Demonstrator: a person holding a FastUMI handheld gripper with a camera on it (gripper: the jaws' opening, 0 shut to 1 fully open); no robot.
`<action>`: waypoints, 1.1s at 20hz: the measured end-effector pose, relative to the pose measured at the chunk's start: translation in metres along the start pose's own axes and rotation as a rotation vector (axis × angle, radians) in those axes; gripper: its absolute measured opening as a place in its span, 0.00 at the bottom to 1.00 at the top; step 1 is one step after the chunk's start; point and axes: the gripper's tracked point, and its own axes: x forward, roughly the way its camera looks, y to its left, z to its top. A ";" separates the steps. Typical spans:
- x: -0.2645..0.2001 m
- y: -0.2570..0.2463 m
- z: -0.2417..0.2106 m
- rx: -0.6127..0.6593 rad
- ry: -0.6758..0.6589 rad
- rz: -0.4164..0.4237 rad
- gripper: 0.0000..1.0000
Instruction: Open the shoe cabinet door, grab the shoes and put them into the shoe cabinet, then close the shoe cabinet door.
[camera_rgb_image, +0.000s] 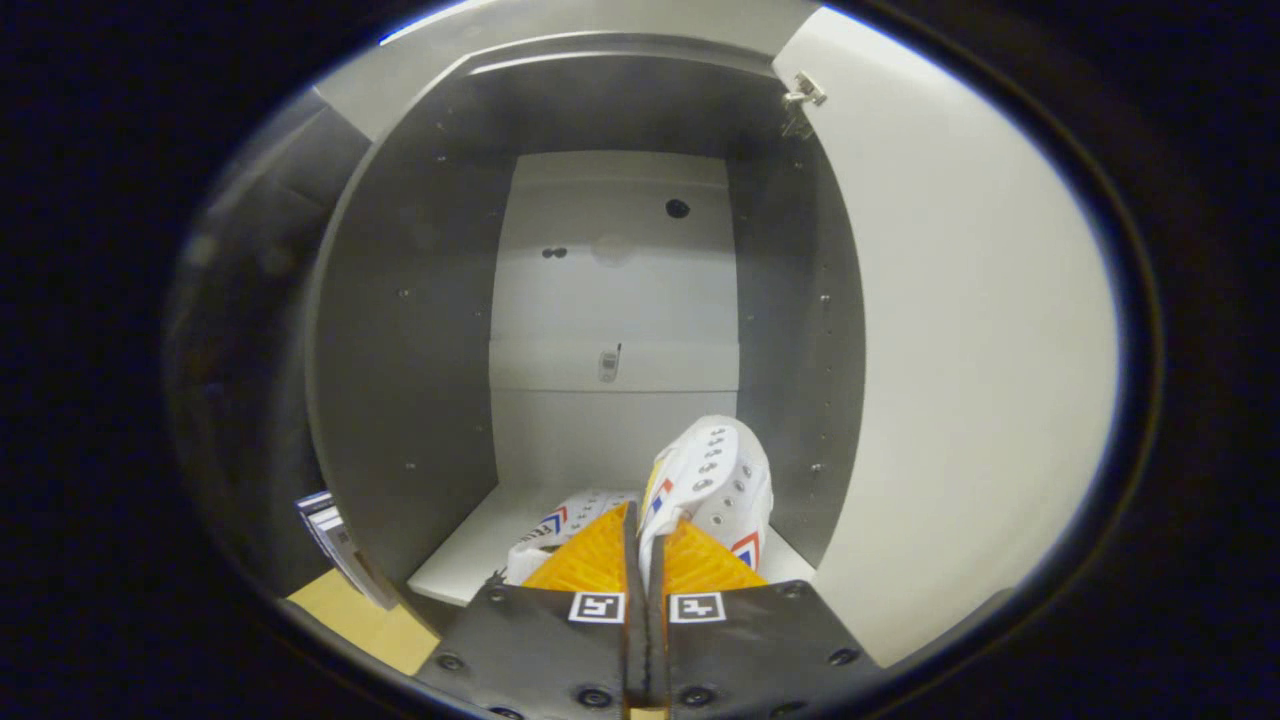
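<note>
Shoe cabinet (420, 330) open, door (960, 350) swung wide at right, hinge (803, 95) at its top corner. Two shoes: one shoe (715, 480) upright, its edge pinched between nearly closed jaws of gripper (640, 545); second shoe (560, 525) lying on cabinet floor (470, 550) just left. Small booklet stack (330, 540) leans outside cabinet's left wall.

Camera rides the tool (641, 545), apparently close, facing into the cabinet (610, 300).
</note>
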 end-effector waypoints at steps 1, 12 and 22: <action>0.009 -0.001 -0.001 -0.010 0.006 -0.003 0.02; 0.098 -0.002 -0.059 -0.090 0.170 0.030 0.02; 0.123 -0.003 -0.072 -0.104 0.216 0.065 0.03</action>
